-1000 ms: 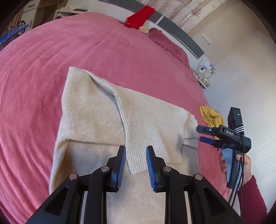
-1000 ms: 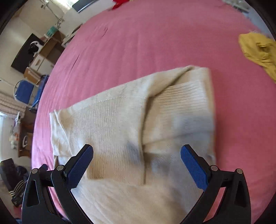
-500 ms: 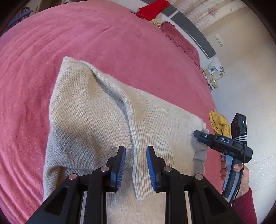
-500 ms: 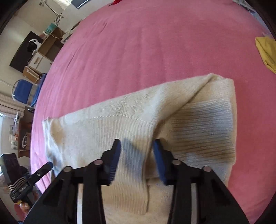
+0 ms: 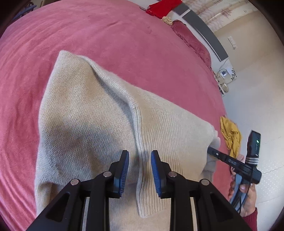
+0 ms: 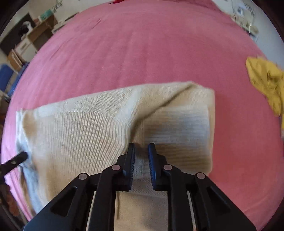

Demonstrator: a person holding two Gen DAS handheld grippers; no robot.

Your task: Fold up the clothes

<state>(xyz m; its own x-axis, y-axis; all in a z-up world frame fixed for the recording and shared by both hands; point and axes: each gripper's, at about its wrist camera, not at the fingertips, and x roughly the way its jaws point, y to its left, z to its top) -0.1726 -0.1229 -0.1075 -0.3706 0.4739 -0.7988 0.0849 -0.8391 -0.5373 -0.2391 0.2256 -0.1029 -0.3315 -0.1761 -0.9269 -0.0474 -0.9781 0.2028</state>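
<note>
In the left wrist view, the left gripper (image 5: 139,170) is hovering narrowly parted, gripping nothing, over the cream knitted sweater (image 5: 85,120) lying on the pink bedspread (image 5: 124,40), while in the right wrist view the right gripper (image 6: 141,160), its jaws just closing, is pinching a fold of it.

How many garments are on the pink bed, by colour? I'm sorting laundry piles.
Cream knitted sweater: 1
Mustard-yellow crumpled cloth garment: 1
Red cloth garment at the far edge of the bed: 1
Total: 3
</note>
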